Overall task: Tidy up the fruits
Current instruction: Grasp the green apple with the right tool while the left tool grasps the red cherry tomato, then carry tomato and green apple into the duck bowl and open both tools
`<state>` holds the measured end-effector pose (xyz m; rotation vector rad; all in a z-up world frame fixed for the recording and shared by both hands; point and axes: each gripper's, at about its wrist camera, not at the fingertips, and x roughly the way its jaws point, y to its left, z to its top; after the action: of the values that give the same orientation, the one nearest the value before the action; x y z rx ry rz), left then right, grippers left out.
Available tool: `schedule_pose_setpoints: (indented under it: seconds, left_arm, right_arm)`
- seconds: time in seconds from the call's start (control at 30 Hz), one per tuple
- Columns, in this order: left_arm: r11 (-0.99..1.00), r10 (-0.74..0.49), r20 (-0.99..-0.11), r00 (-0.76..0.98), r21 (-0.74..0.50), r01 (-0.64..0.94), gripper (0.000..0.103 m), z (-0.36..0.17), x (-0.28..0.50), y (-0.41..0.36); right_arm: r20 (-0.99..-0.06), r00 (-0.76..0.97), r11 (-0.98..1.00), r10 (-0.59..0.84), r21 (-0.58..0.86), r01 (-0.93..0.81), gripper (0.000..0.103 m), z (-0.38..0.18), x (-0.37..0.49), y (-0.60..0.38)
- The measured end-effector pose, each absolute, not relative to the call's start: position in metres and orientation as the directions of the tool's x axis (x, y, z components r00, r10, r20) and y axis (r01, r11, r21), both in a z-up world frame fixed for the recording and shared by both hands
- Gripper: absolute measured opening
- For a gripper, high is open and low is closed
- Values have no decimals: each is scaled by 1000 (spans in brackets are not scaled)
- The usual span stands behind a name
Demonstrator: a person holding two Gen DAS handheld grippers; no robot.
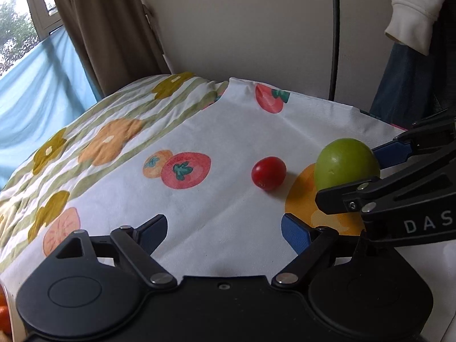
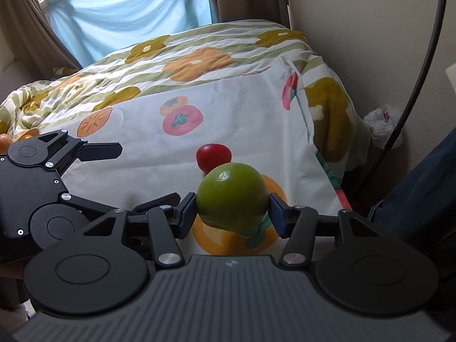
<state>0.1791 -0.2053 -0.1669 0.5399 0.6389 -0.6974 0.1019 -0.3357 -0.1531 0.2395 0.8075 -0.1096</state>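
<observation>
A green round fruit [image 2: 232,196] sits between the blue pads of my right gripper [image 2: 232,213], which is shut on it just over a printed orange on the white fruit-print cloth [image 2: 242,108]. The same fruit [image 1: 346,164] and right gripper [image 1: 362,171] show at the right of the left wrist view. A small red tomato [image 1: 268,173] lies on the cloth just beyond; it also shows in the right wrist view [image 2: 213,155]. My left gripper [image 1: 225,235] is open and empty, low over the cloth, near and left of the tomato; it shows at the left of the right wrist view [image 2: 142,173].
The cloth [image 1: 228,131] covers a surface whose right edge drops off near a wall [image 2: 370,28] with a black cable [image 2: 421,71]. A flowered quilt [image 2: 171,57] lies behind. Orange fruit peeks in at the far left [image 2: 5,142]. A plastic bag [image 2: 383,125] lies on the floor.
</observation>
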Motion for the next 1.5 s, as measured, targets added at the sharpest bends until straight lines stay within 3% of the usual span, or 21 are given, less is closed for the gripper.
schedule_pose_setpoints:
  seconds: [0.2,0.37,0.83,1.1,1.5]
  left_arm:
    - [549,-477,-677,560,267,792,79,-171,185,-222]
    - [487,-504,-688,522,273,830,58,-178,195,-236]
    - [424,-570,-705,422,188,886,34,-177,203,-241]
    - [488,-548,-704,453,171,856,34,-177,200,-236]
    - [710,-440,-681,586,136,691,33,-153,173,-186]
  right_arm:
    - [-727,687,955,-22,188,229,69,-149,93,-345]
    - [-725,688,954,-22,190,230,69,-149,92,-347]
    - [-723,691,955,-15,194,223,69,-148,91,-351]
    - [-721,693,960,-8,188,206,69,-148,92,-351]
    - [-703,711,978,4,150,143,69,-131,91,-338]
